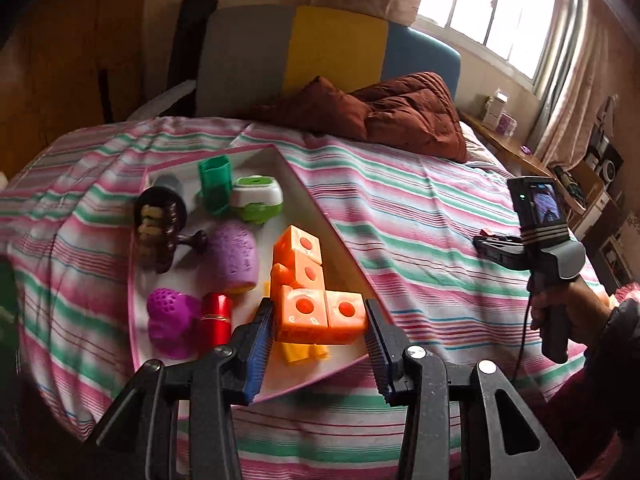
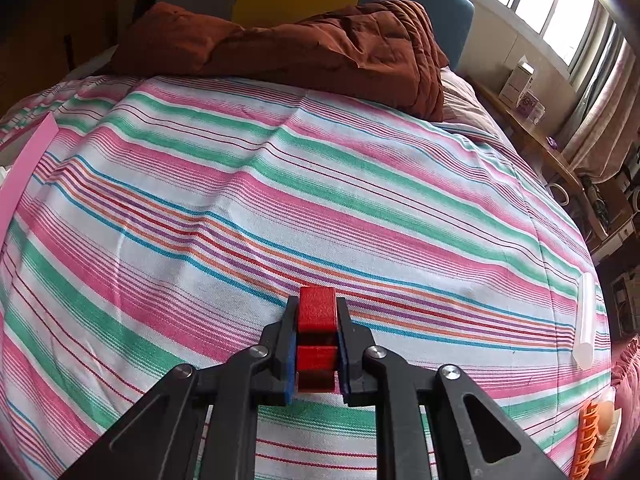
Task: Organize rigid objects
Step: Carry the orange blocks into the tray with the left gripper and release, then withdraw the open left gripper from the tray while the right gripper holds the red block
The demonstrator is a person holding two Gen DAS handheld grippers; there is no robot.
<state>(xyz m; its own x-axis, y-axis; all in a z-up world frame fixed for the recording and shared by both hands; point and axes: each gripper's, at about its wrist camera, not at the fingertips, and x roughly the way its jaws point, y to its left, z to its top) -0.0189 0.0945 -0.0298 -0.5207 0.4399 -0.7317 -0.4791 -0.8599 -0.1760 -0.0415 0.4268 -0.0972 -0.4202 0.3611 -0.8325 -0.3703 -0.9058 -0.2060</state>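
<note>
Striped bedspread (image 2: 280,184) lies open beyond the shut right claw (image 2: 318,320).

- from the left gripper (image 1: 320,328) we look forward and down, close over the white tray (image 1: 320,216).
- from the right gripper (image 2: 318,320) we look steeply down, near the striped bedspread (image 2: 280,184).
- both views share the bedspread, brown quilt (image 1: 412,112) and window (image 1: 492,8).

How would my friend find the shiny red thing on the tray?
Look on the striped bed for the white tray with pink edges. At its near end, the shiny red cylinder with a gold band lies between a bumpy magenta toy and the orange cubes; nothing else there is metallic.
</note>
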